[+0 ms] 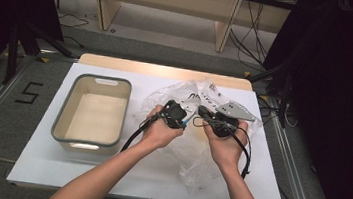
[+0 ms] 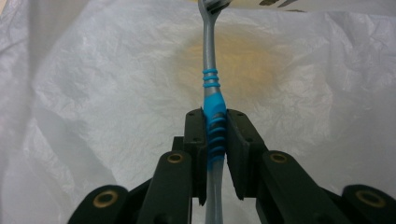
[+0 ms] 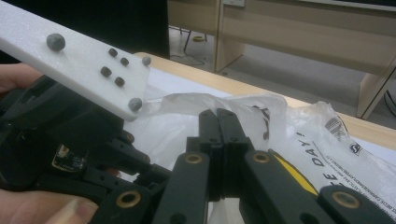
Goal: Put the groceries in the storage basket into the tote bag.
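Toothbrush with grey handle and blue ribbed grip (image 2: 214,116) sits pinched between the jaws of the left gripper (image 1: 180,118), its head pointing into the crinkled translucent plastic bag (image 1: 193,152), probably so it can go in or come out without snagging. Right gripper (image 3: 218,128) has its jaws pressed together, apparently nipping the bag's film to keep the mouth raised over the white counter (image 1: 155,177). Grey-rimmed cream plastic bin (image 1: 92,111) stands empty just left of the bag. Loose film around the brush is the main obstruction.

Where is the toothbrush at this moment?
In the left gripper view, the toothbrush is clamped by its blue grip in the left tool, its head pointing into the clear plastic bag.
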Motion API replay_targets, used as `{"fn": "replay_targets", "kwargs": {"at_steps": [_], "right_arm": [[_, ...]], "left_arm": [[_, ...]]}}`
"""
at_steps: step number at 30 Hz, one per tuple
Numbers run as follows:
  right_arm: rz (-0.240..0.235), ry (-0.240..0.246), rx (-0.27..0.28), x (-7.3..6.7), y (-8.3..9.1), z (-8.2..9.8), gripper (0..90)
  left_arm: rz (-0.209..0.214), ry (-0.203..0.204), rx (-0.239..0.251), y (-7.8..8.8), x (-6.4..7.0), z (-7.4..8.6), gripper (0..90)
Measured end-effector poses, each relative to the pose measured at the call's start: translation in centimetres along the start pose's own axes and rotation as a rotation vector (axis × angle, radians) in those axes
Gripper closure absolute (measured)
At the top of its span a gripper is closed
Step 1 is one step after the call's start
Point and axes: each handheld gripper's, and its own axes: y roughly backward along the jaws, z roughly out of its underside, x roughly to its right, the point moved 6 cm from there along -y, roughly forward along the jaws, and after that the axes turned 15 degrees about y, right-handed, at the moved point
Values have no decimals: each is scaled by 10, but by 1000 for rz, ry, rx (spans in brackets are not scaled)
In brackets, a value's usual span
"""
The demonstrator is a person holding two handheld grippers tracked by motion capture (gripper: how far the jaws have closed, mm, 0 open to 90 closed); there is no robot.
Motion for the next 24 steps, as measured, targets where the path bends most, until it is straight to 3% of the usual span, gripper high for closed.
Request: {"fn": "replay_targets", "kwargs": {"at_steps": [14,19,24], "right_arm": [[-1,-2,1,1,0,0,900],[3,-3,-4,1,0,2,900],[0,-3,-13,1,-1,4,900]], "left_arm": [[-5,-25,42,-6,3,-5,767],[-13,-49,50,-8,4,-4,657],[3,-64,52,6,7,0,593]]}}
